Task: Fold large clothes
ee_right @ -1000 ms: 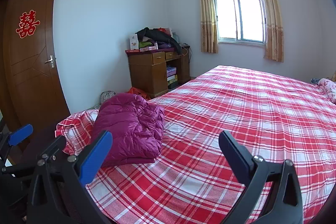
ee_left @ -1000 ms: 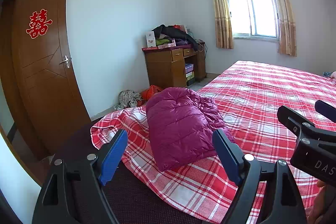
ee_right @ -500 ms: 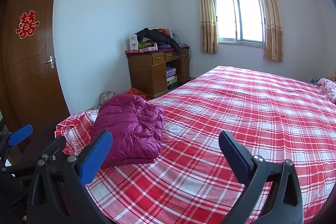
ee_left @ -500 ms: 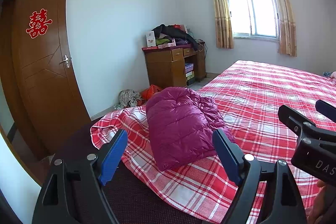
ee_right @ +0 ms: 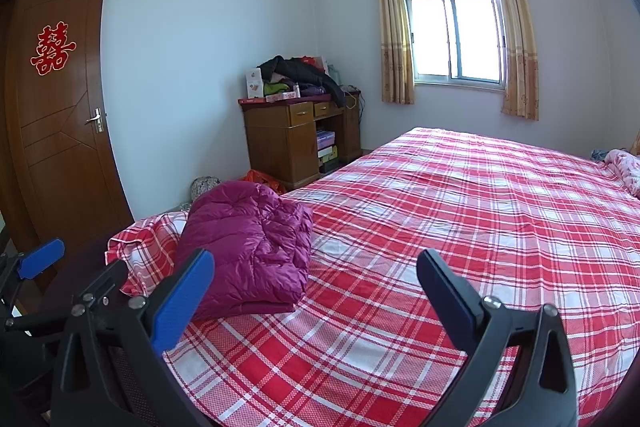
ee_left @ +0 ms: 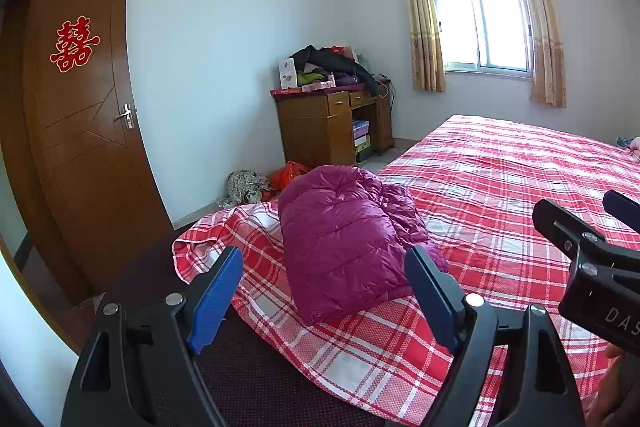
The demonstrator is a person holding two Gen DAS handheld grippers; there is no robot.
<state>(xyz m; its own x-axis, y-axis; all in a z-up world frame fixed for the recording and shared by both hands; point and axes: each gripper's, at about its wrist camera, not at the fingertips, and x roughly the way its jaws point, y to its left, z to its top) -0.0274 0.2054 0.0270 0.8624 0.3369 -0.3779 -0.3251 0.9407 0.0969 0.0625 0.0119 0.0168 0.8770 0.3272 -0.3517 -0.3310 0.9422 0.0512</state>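
A magenta quilted down jacket (ee_left: 344,239) lies folded into a thick bundle near the corner of a bed covered in a red and white plaid sheet (ee_left: 500,187). My left gripper (ee_left: 324,291) hangs open above the bed's near edge, the bundle just beyond its blue pads, nothing between them. In the right wrist view the same jacket (ee_right: 252,247) sits ahead to the left. My right gripper (ee_right: 316,291) is open over bare plaid sheet (ee_right: 460,219), holding nothing. The right gripper's body (ee_left: 592,267) shows at the right edge of the left view.
A wooden desk (ee_left: 332,123) piled with clothes and boxes stands against the far wall, beside a curtained window (ee_left: 480,27). A brown door (ee_left: 84,131) is at the left. Bags (ee_left: 264,183) lie on the floor past the bed's corner. Pink bedding (ee_right: 624,171) lies far right.
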